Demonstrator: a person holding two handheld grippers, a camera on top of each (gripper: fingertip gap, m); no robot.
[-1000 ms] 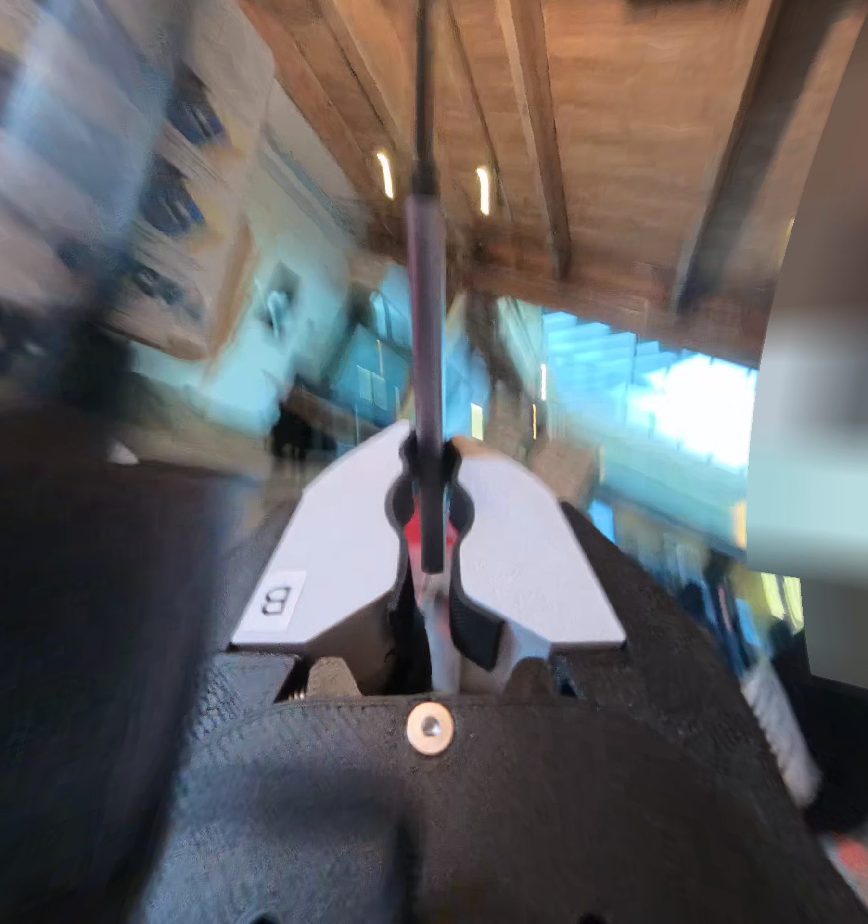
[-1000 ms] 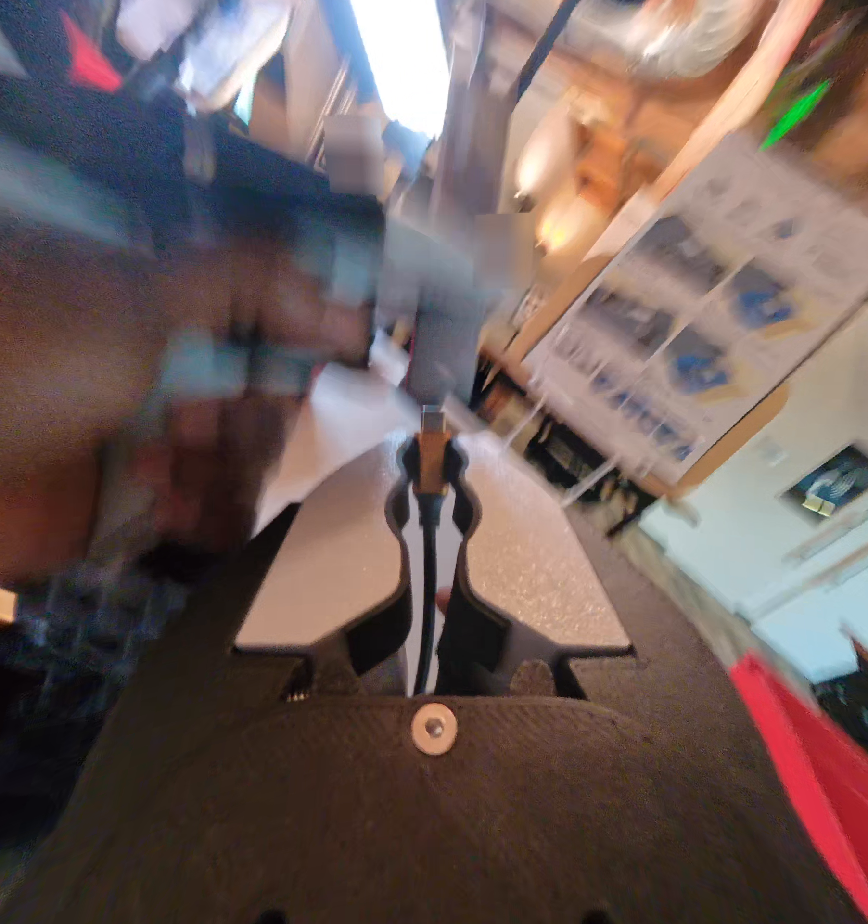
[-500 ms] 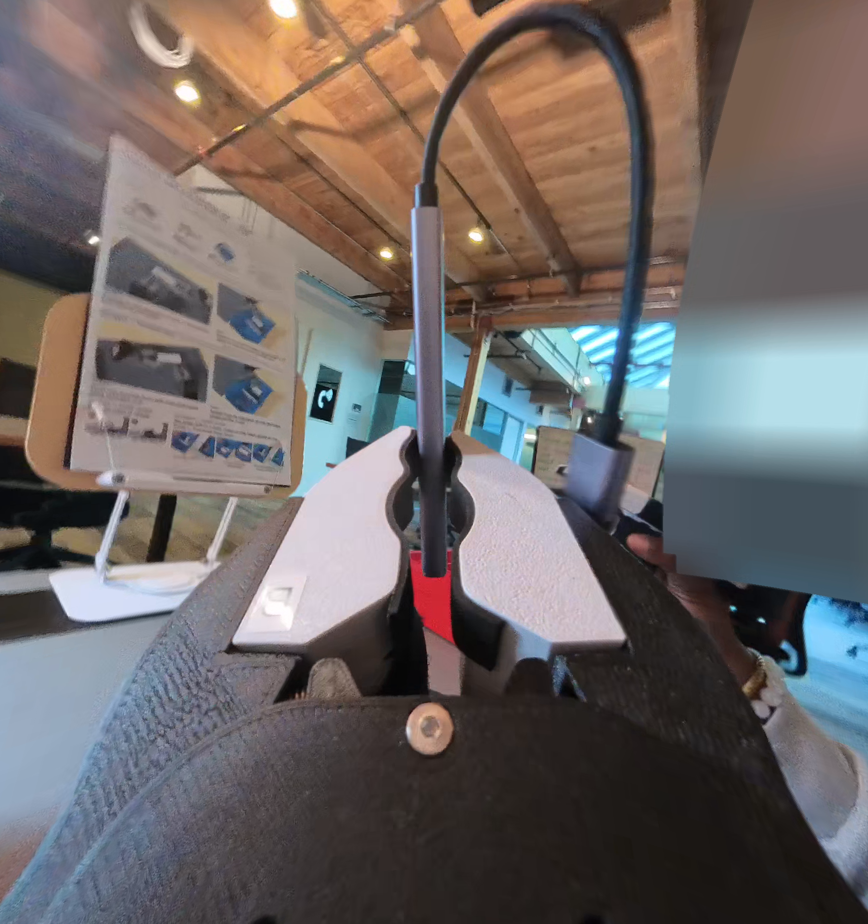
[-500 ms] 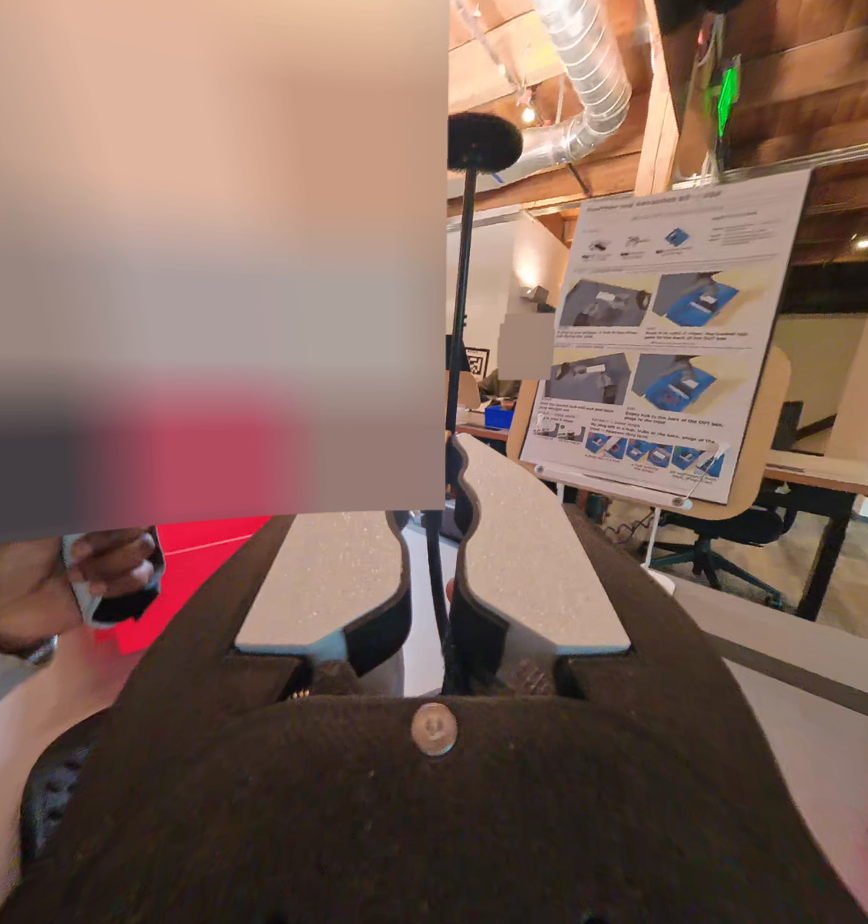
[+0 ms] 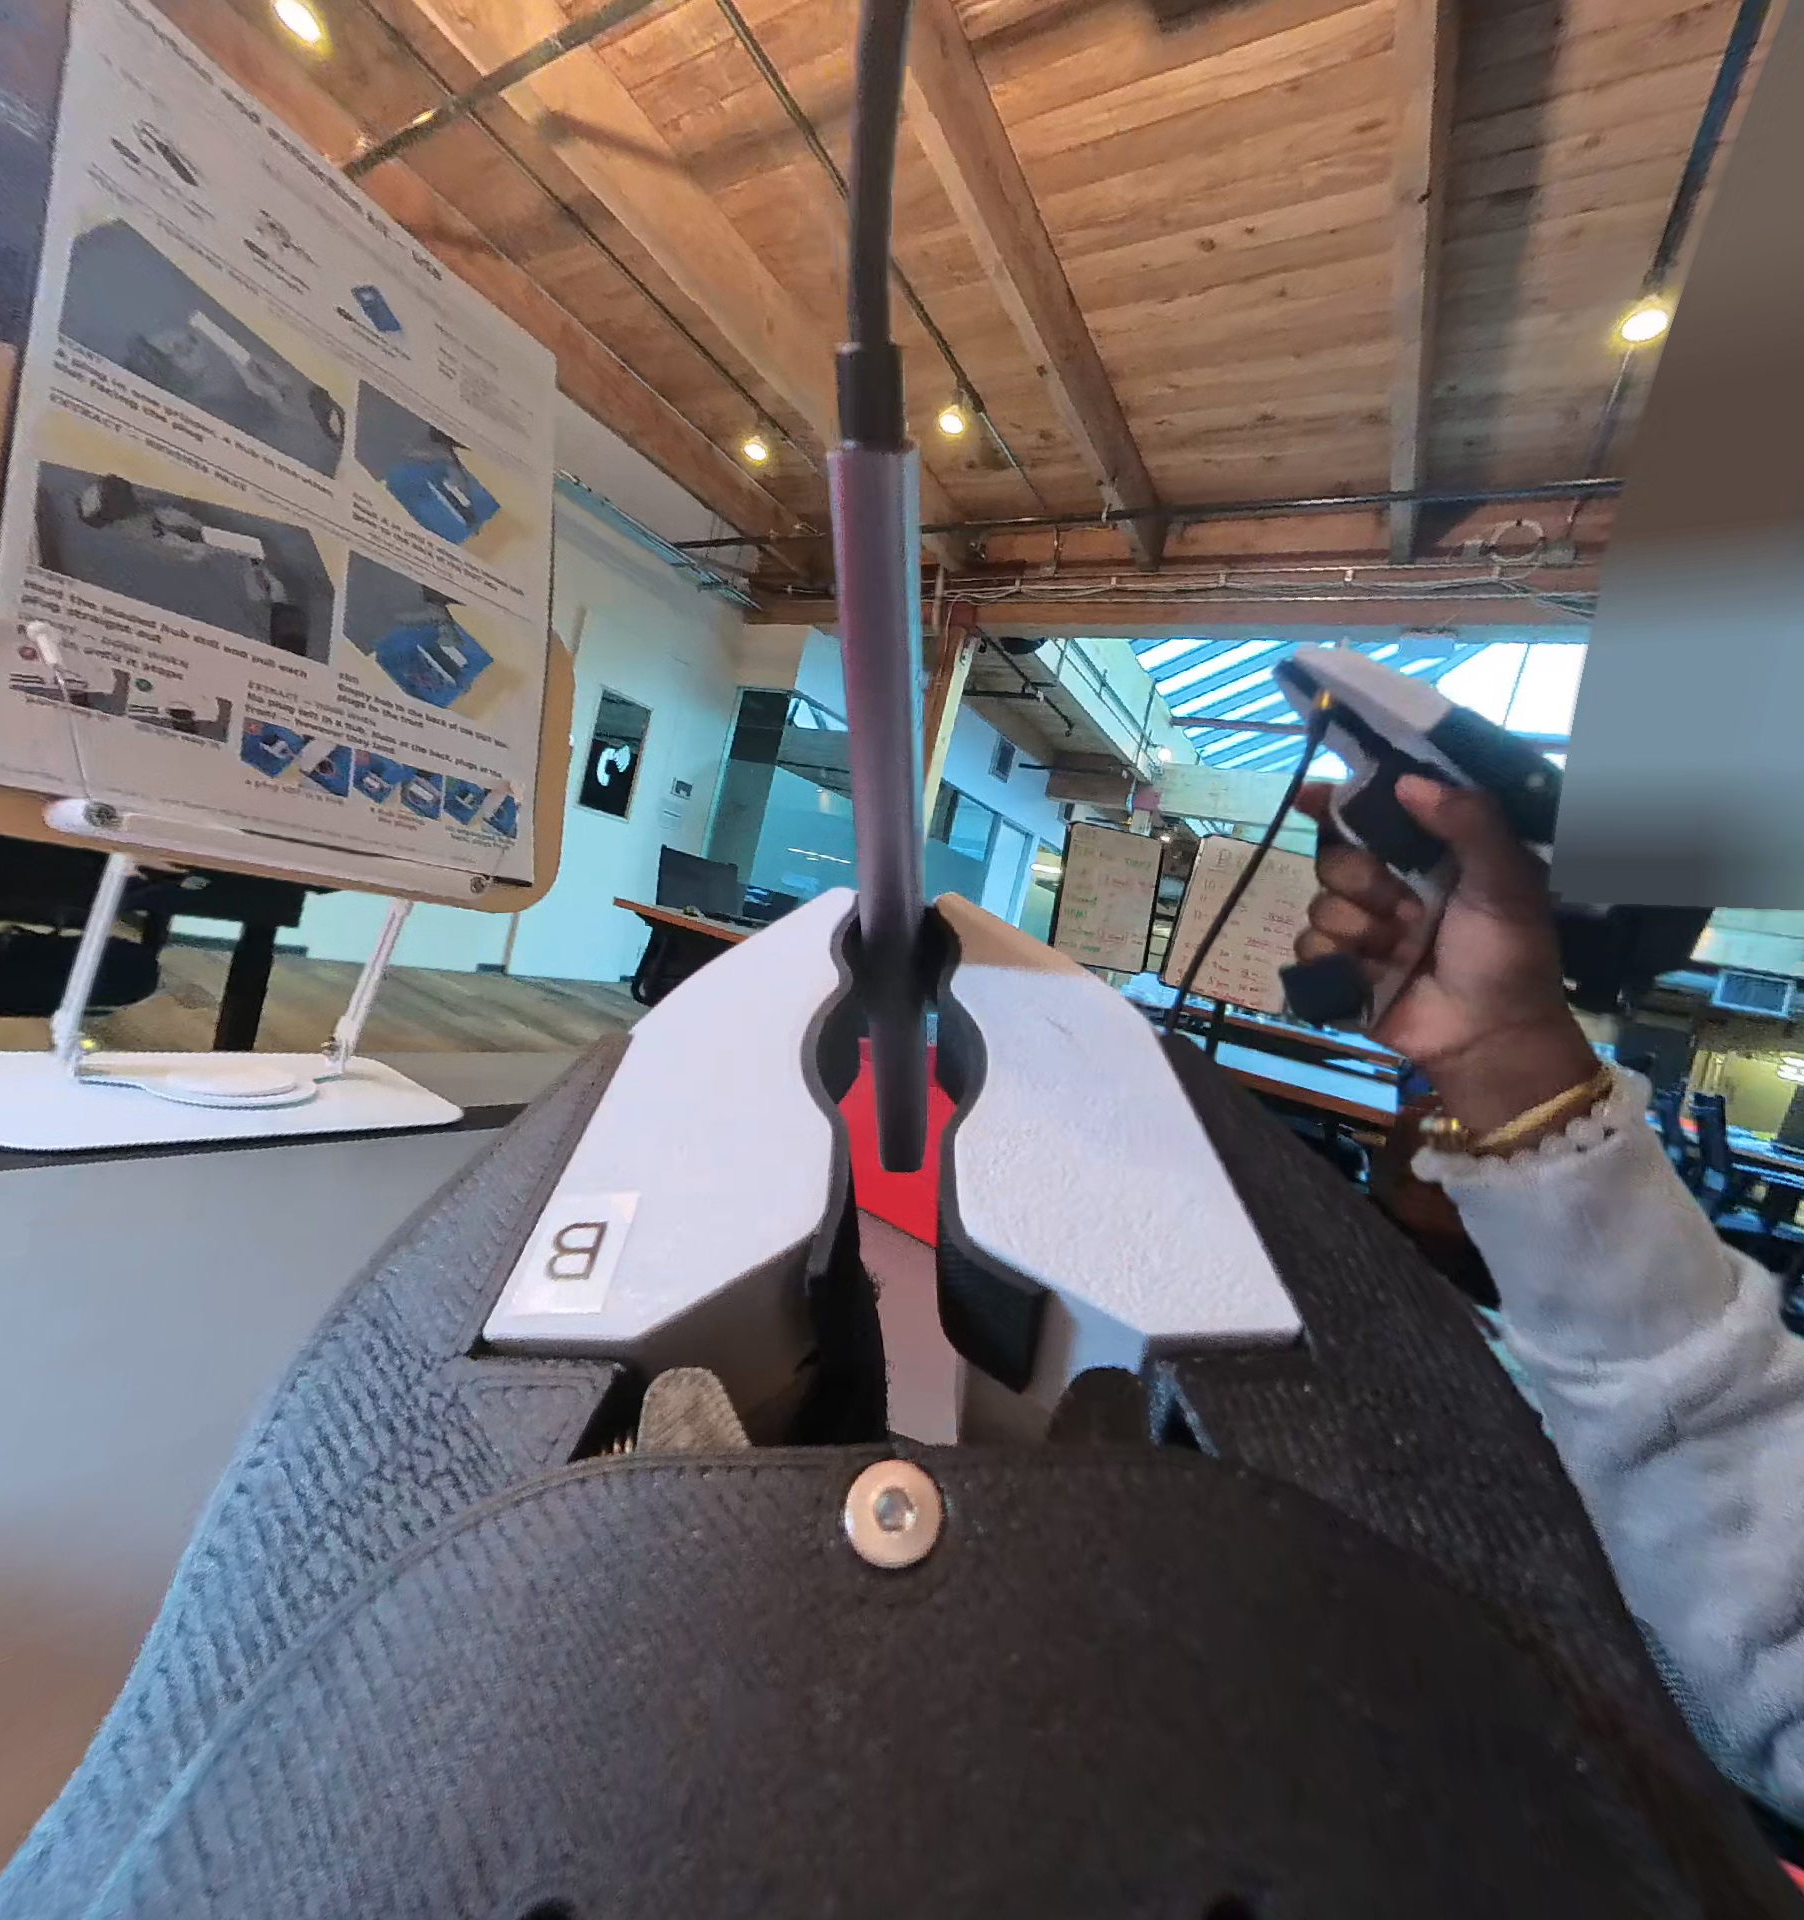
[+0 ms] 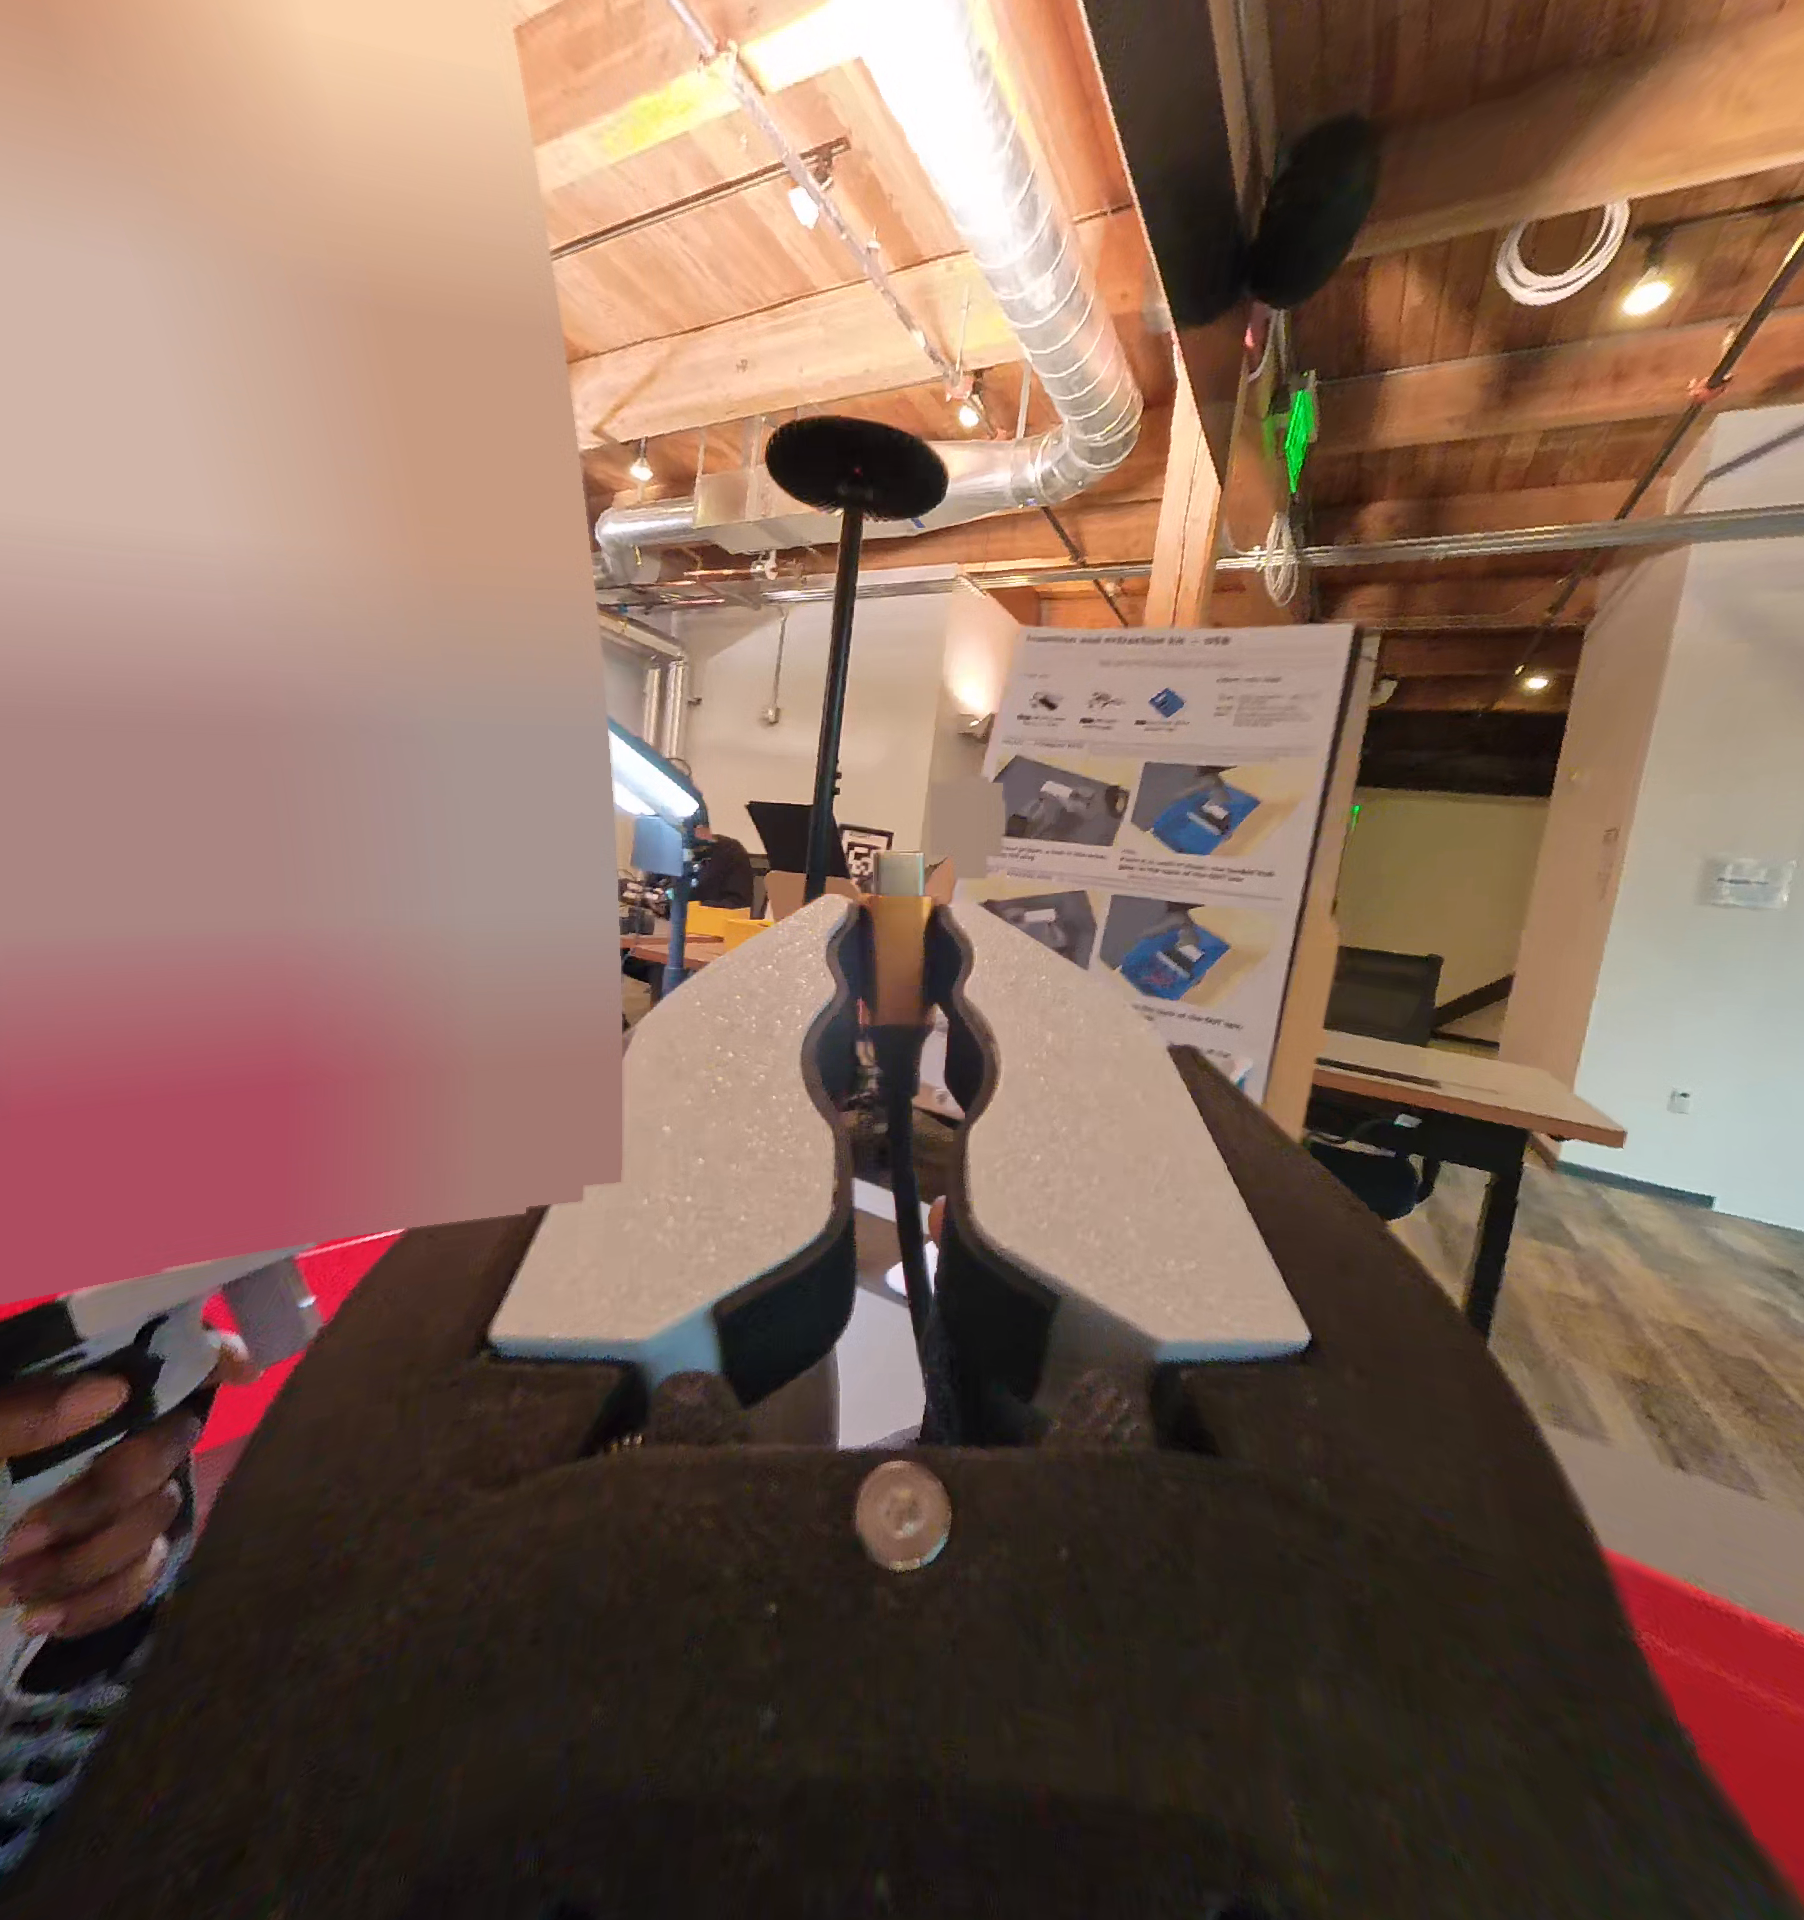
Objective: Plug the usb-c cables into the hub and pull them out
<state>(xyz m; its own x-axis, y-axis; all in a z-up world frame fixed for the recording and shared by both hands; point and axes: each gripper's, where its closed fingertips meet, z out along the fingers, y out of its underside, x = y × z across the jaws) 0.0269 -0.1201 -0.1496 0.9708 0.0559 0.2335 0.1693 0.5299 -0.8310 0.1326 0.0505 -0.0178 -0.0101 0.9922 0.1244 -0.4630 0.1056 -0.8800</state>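
In the left wrist view my left gripper (image 5: 890,925) is shut on a slim grey hub (image 5: 877,727) that stands upright, edge-on, between the jaws. The hub's black cable (image 5: 877,156) leaves its top and runs out of frame. In the right wrist view my right gripper (image 6: 898,914) is shut on an orange usb-c plug (image 6: 898,966). The plug's silver tip (image 6: 898,875) sticks out past the fingertips, and its black cable (image 6: 908,1195) runs back between the fingers. The two grippers are apart and raised, pointing up into the room. The right gripper also shows in the left wrist view (image 5: 1397,748), held in a hand.
An instruction poster on a white stand (image 5: 254,499) stands on the grey table (image 5: 150,1299); it also shows in the right wrist view (image 6: 1158,831). A red mat (image 6: 1760,1714) lies low at the right. A black pole with a round head (image 6: 846,644) stands behind.
Both views have swung from heavy blur to steady. The hub's looped cable and end plug have left the left view; the right gripper now shows there. Both grippers have stayed shut.
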